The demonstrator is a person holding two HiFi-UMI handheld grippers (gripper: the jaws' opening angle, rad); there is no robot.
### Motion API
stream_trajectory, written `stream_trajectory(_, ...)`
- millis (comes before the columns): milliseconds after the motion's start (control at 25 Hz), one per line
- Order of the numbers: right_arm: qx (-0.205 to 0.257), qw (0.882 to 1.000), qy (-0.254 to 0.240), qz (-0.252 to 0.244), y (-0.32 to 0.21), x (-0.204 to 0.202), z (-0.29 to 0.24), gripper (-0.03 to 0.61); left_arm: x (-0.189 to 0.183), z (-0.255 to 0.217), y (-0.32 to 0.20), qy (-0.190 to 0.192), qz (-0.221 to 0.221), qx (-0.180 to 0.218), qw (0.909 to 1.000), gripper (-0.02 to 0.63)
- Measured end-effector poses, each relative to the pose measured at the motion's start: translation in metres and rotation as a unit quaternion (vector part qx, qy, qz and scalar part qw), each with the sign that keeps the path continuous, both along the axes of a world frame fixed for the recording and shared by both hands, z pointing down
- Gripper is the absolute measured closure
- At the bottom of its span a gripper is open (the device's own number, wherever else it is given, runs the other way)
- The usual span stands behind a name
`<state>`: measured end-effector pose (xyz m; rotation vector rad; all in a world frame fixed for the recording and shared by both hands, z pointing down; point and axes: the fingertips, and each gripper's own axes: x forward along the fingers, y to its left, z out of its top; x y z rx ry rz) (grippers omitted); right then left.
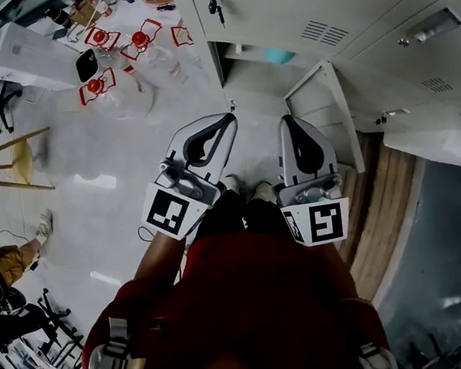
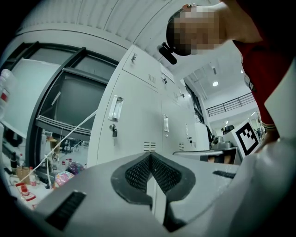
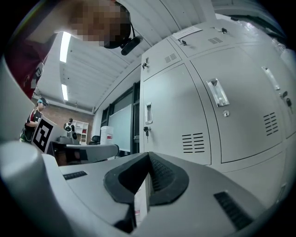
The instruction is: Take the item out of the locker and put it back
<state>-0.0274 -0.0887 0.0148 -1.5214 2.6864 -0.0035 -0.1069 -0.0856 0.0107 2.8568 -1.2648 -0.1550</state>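
In the head view both grippers are held side by side in front of a bank of grey lockers (image 1: 353,29). One low locker stands with its door (image 1: 328,108) swung open. Inside it, a light blue item (image 1: 278,56) shows only in part, under the shelf edge. My left gripper (image 1: 231,119) and my right gripper (image 1: 289,120) are both shut with nothing between their pads, and both are apart from the item. In the left gripper view the left gripper (image 2: 149,155) faces closed locker doors. The right gripper (image 3: 149,154) also faces closed doors in its own view.
A key (image 1: 215,4) hangs in a closed locker door at the upper left. On the floor to the left are a white table (image 1: 31,56) and several red-and-white things (image 1: 102,84). A wooden chair (image 1: 24,158) and a seated person (image 1: 1,266) are further left. Wood flooring (image 1: 388,204) runs on the right.
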Motion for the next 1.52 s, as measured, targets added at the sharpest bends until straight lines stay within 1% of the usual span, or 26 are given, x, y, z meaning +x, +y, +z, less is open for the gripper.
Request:
stream_trajectory(320, 0.008, 1.0, 0.011, 0.009, 0.027, 0.017, -0.01, 0.58, 0.002, -0.008, 0.022, -0.014, 0.002, 0.005, 0.9999, 0.607)
stream_trajectory(440, 0.01, 1.0, 0.013, 0.013, 0.037, 0.023, -0.012, 0.58, 0.006, -0.019, 0.031, -0.006, 0.007, 0.026, 0.9996, 0.607)
stream_trajectory(560, 0.013, 1.0, 0.013, 0.019, 0.045, 0.028, -0.013, 0.58, 0.01, -0.016, 0.041, -0.02, 0.014, 0.016, 0.9996, 0.606)
stream_trajectory(680, 0.017, 1.0, 0.013, 0.02, 0.053, 0.03, -0.015, 0.58, 0.015, -0.019, 0.05, -0.019, 0.022, 0.022, 0.9993, 0.607)
stream_trajectory(800, 0.021, 1.0, 0.011, 0.019, 0.061, 0.03, -0.018, 0.58, 0.018, -0.016, 0.059, -0.025, 0.026, 0.016, 0.9992, 0.606)
stream_trajectory(1200, 0.023, 1.0, 0.01, 0.012, 0.078, 0.03, -0.022, 0.58, 0.016, -0.014, 0.072, -0.019, 0.027, 0.015, 0.9993, 0.607)
stream_trajectory(1520, 0.03, 0.999, 0.008, 0.013, 0.083, 0.029, -0.025, 0.58, 0.018, -0.018, 0.077, -0.026, 0.034, 0.018, 0.9989, 0.607)
